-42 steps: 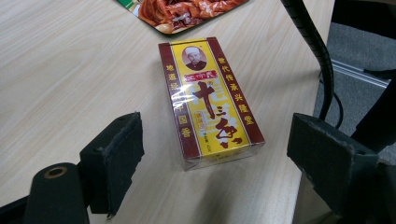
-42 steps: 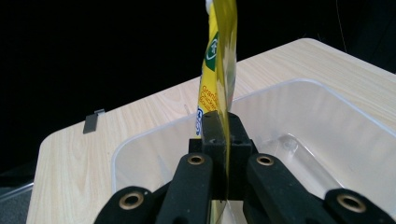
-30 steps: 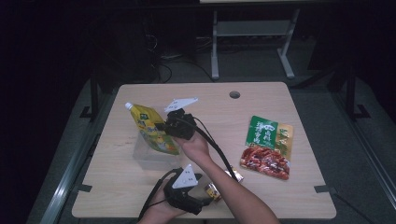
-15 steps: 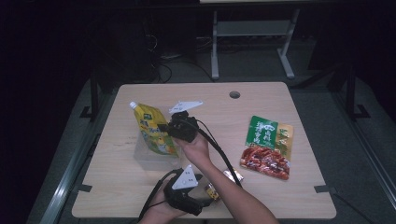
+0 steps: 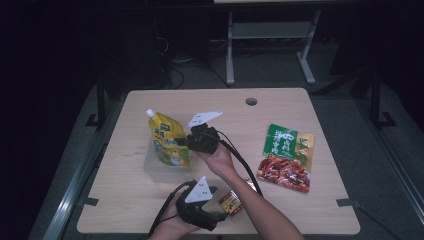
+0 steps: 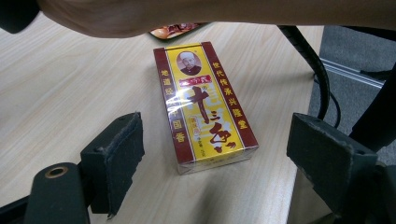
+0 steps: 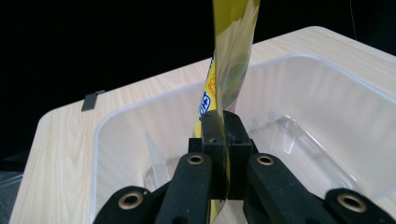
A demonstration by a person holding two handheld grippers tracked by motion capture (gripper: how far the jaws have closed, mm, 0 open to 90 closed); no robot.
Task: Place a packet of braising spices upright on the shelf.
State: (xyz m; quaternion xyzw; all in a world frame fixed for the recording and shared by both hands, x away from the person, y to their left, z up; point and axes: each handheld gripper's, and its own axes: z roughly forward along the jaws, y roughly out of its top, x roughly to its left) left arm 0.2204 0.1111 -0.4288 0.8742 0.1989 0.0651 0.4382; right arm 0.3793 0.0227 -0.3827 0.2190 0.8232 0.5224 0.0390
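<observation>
Right, my right gripper has its jaws clamped on the edge of the yellow spouted pouch, and in the right gripper view that pouch stands edge-on, rising straight up from between the two black jaws. Just beyond and below the jaws sits the clear plastic tub, so the pouch hangs over its open mouth, lower end inside the walls; from the high view the tub lies under and a touch to the left of my right gripper, pouch upright with its white spout at the top, away from me. Meanwhile my left gripper rests low at the near edge of the table, jaws spread wide and gripping nothing. In the left gripper view the small yellow and maroon box lies flat on the wood between those open jaws, clear of both pads, its long side running away from me. Off to the right of both grippers, well apart, two snack packets lie flat: a green packet and a red packet overlapping it on the near side.
</observation>
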